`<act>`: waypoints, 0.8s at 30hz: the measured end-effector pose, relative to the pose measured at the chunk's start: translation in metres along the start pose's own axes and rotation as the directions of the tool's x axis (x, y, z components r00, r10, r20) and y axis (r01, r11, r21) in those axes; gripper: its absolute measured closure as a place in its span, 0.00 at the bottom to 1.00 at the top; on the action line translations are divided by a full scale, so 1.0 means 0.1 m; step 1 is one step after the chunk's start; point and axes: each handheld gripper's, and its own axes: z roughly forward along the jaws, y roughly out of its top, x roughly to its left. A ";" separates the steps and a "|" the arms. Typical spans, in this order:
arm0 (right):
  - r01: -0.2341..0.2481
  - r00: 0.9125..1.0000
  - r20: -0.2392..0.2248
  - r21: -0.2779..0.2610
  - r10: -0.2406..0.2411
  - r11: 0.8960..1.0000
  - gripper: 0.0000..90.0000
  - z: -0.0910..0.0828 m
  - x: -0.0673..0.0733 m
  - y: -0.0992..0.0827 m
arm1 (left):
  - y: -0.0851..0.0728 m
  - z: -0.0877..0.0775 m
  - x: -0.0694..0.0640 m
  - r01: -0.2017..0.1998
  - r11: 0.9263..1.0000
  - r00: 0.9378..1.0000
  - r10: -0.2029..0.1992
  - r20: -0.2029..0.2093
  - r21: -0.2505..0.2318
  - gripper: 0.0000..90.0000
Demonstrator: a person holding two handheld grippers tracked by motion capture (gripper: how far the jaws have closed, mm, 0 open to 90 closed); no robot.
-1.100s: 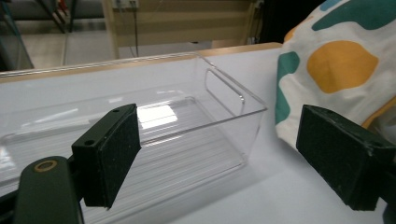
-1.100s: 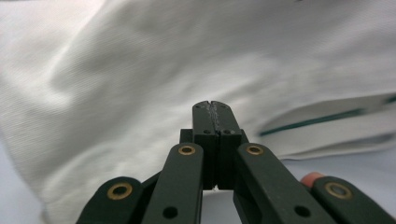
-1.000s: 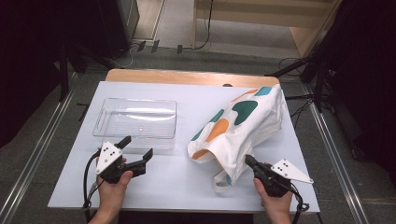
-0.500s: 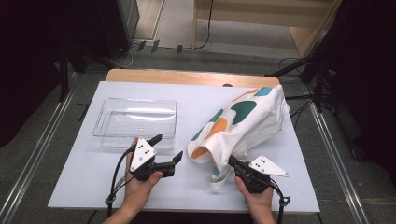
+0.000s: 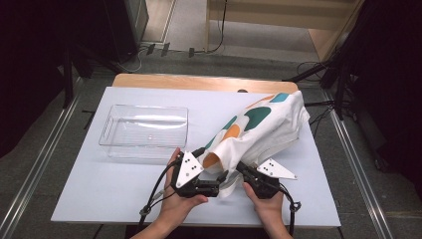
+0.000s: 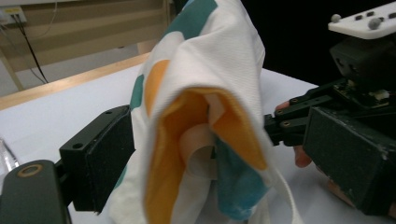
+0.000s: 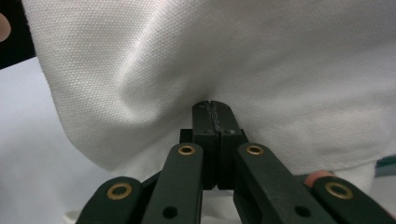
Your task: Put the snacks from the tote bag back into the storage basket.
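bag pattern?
White cloth bag with teal and orange shapes; clearest in the high view.

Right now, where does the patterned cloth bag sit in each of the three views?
High view: the cloth bag lies right of centre on the white table, its mouth toward the person.
Left gripper view: the bag is at centre, its open mouth facing the camera between the left gripper's wide-apart fingers.
Right gripper view: white bag cloth spans the top, just beyond the right gripper.
Shared landmark: the white table.
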 end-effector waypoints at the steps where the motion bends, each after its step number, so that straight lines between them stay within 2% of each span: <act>1: 0.000 1.000 -0.005 -0.002 0.000 1.000 1.00 0.01 0.00 0.00 | 0.01 0.06 -0.03 -0.014 1.000 1.000 0.015 -0.026 0.016 0.10; 3: -0.002 1.000 -0.006 -0.001 0.002 1.000 1.00 0.02 0.00 0.01 | 0.00 0.09 -0.02 -0.007 1.000 0.999 0.008 -0.034 0.025 0.10; 4: 0.005 1.000 -0.003 -0.001 -0.005 1.000 1.00 0.03 0.01 0.01 | 0.00 0.13 0.00 0.018 0.999 1.000 -0.018 -0.025 0.032 0.10; 5: 0.028 1.000 0.000 0.001 -0.028 1.000 1.00 0.03 0.00 0.01 | -0.02 0.18 0.03 0.044 0.998 0.999 -0.043 -0.024 0.052 0.13; 7: 0.025 1.000 -0.014 0.002 -0.025 1.000 0.98 0.01 -0.05 0.00 | -0.05 0.21 0.06 0.054 0.996 0.998 -0.052 -0.034 0.071 0.21; 10: 0.014 1.000 -0.013 0.000 -0.014 1.000 0.96 -0.03 -0.09 0.00 | -0.06 0.21 0.09 0.061 0.996 0.998 -0.059 -0.035 0.070 0.45; 12: 0.012 1.000 0.004 -0.010 -0.012 1.000 0.92 -0.07 -0.14 0.01 | -0.05 0.20 0.12 0.058 0.996 0.998 -0.056 -0.039 0.072 0.62; 13: 0.011 1.000 0.027 -0.021 -0.011 1.000 0.90 -0.13 -0.18 0.02 | -0.04 0.20 0.15 0.048 0.995 0.998 -0.044 -0.041 0.082 0.69; 15: -0.002 0.999 0.050 -0.033 0.004 0.999 0.88 -0.18 -0.24 0.03 | -0.04 0.20 0.19 0.049 0.995 0.999 -0.047 -0.025 0.089 0.83; 16: -0.008 0.997 0.073 -0.041 0.011 0.999 0.87 -0.23 -0.28 0.04 | -0.05 0.21 0.20 0.060 0.994 0.998 -0.058 -0.018 0.089 0.88; 17: -0.008 0.997 0.073 -0.041 0.011 0.999 0.87 -0.23 -0.28 0.04 | -0.05 0.21 0.20 0.060 0.994 0.998 -0.058 -0.018 0.089 0.90; 18: -0.006 0.996 0.093 -0.046 0.010 0.999 0.86 -0.26 -0.30 0.05 | -0.05 0.21 0.22 0.069 0.994 0.998 -0.068 -0.009 0.089 0.90; 19: 0.008 0.988 0.157 -0.059 0.001 0.998 0.83 -0.36 -0.39 0.07 | -0.04 0.20 0.25 0.071 0.993 0.997 -0.072 0.000 0.094 0.92; 20: 0.012 0.982 0.187 -0.064 0.000 0.998 0.81 -0.40 -0.44 0.08 | -0.04 0.20 0.26 0.071 0.993 0.997 -0.071 0.003 0.097 0.92; 21: 0.012 0.982 0.187 -0.064 0.000 0.998 0.81 -0.40 -0.44 0.08 | -0.04 0.20 0.26 0.071 0.993 0.997 -0.071 0.003 0.097 0.92; 22: 0.003 0.968 0.251 -0.065 0.013 0.998 0.74 -0.48 -0.56 0.08 | -0.04 0.20 0.28 0.073 0.993 0.997 -0.074 0.006 0.098 0.92; 23: -0.009 0.960 0.277 -0.069 0.028 0.998 0.69 -0.51 -0.63 0.07 | -0.04 0.20 0.28 0.073 0.993 0.997 -0.074 0.006 0.098 0.92; 24: -0.009 0.960 0.277 -0.069 0.028 0.998 0.69 -0.51 -0.63 0.07 | -0.05 0.20 0.29 0.073 0.993 0.997 -0.074 0.006 0.097 0.92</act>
